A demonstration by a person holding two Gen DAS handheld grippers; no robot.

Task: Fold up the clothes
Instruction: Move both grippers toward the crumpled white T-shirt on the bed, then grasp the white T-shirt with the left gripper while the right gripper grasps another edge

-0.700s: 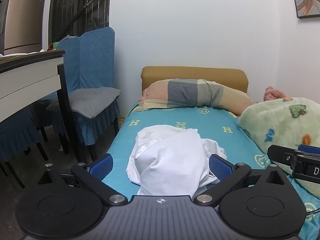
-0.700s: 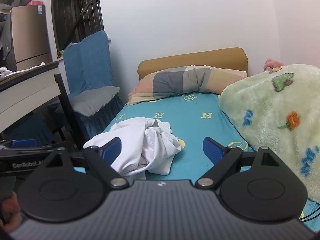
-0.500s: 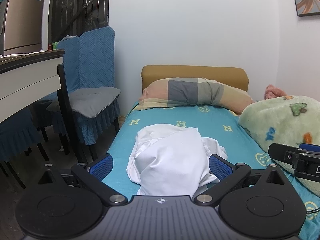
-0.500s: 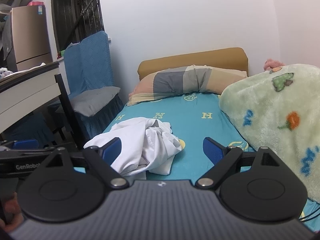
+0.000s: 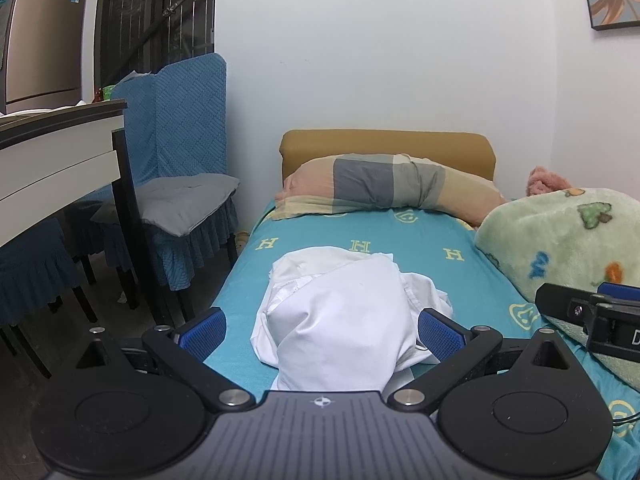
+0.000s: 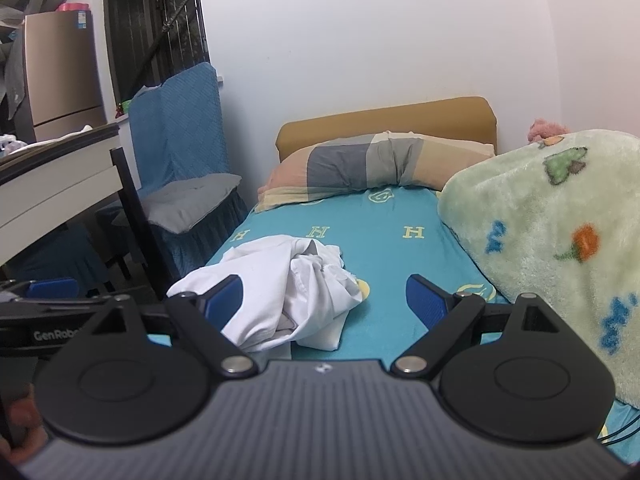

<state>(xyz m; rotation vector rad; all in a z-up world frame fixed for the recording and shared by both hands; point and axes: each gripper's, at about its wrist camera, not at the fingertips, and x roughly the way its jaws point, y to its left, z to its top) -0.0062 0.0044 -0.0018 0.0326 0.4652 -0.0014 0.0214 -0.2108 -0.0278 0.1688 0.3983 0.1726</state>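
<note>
A crumpled white garment [image 5: 340, 308] lies in a heap on the turquoise bed sheet [image 5: 440, 236], near the bed's foot and left side. It also shows in the right wrist view [image 6: 280, 280]. My left gripper [image 5: 320, 330] is open, held just short of the heap with its blue pads [image 5: 202, 330] on either side. My right gripper [image 6: 324, 304] is open and empty, to the right of the heap over bare sheet. The right gripper's side shows in the left wrist view [image 5: 592, 320].
A plaid pillow [image 5: 384, 188] and tan headboard [image 5: 388, 140] lie at the far end. A green fleece blanket [image 6: 552, 240] is piled along the bed's right side. A blue-covered chair [image 5: 180, 184] and a white table [image 5: 56, 160] stand left of the bed.
Almost nothing has changed; both grippers hold their places with only a slight drift of the views. The garment has not moved.
</note>
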